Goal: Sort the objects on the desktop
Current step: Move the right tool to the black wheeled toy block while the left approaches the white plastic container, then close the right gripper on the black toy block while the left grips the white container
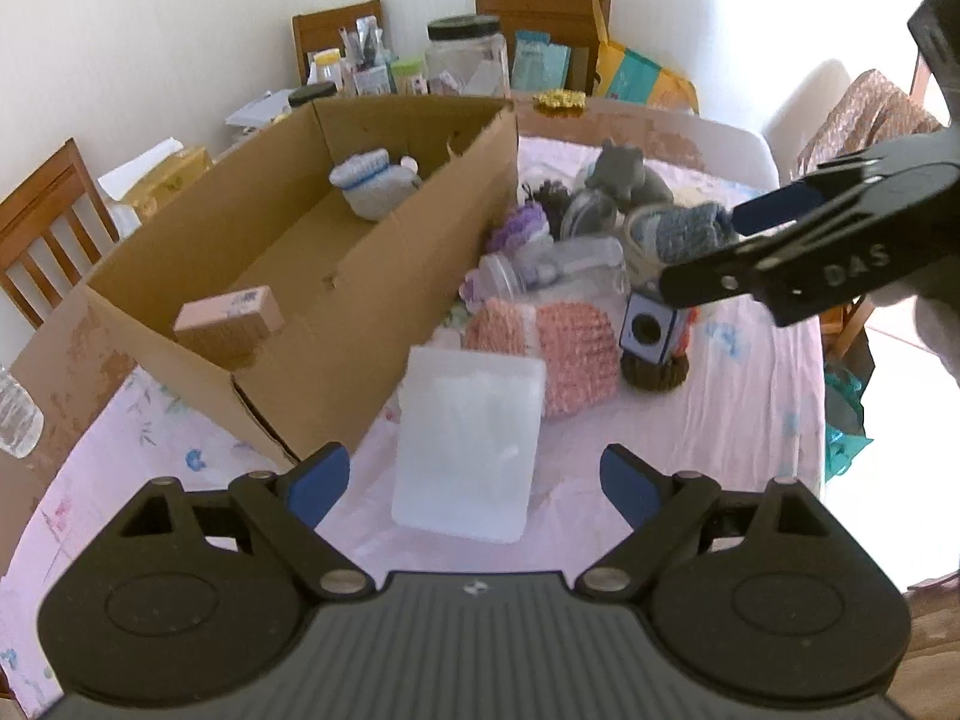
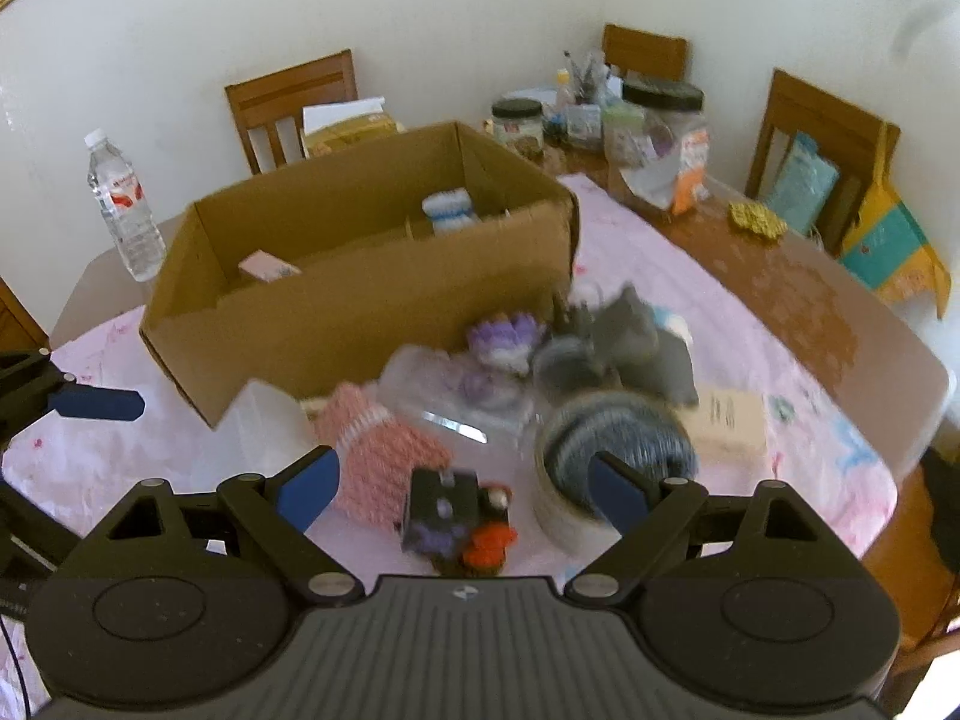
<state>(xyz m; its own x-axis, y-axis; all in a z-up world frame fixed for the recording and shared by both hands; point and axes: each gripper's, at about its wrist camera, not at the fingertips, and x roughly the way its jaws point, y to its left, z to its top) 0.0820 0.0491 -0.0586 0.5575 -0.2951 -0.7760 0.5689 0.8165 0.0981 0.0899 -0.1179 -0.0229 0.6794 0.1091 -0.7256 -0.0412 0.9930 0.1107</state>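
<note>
Hovering low over the pink flowered tablecloth [image 1: 744, 420], the left gripper [image 1: 474, 480] had its blue-tipped fingers spread wide with nothing between them. Just ahead of it a frosted plastic box [image 1: 468, 444] lay flat on the cloth, close to the near corner of the cardboard box [image 1: 336, 324]. The right gripper [image 2: 462, 483] also stood released, its fingers parted above a dark cube-shaped toy [image 2: 444, 519] with a red knitted bit beside it. Its right fingertip [image 2: 618, 492] overlapped a round roll [image 2: 600, 456] stuffed with blue-grey knitting; whether they touched could not be told because of blur.

Beyond the plastic box lay a pink knitted piece [image 1: 570, 354], then a clear jar [image 1: 564, 270] on its side, a purple knitted piece [image 1: 522, 228] and a grey stuffed animal [image 1: 627, 177], all crowded together beside the cardboard box's long wall. From the left camera the right gripper [image 1: 702, 252] reached in from the right, above the roll [image 1: 678, 234].

Inside the cardboard box sat a small pink carton [image 1: 231, 324] at the near end and a white and blue knitted bootie [image 1: 375, 180] toward the far end. A water bottle [image 2: 123, 204] stood upright on bare table past the box. At the far edge stood large jars with dark lids [image 1: 465, 54], a cup of pens and wooden chairs [image 1: 543, 15] against the white wall.
</note>
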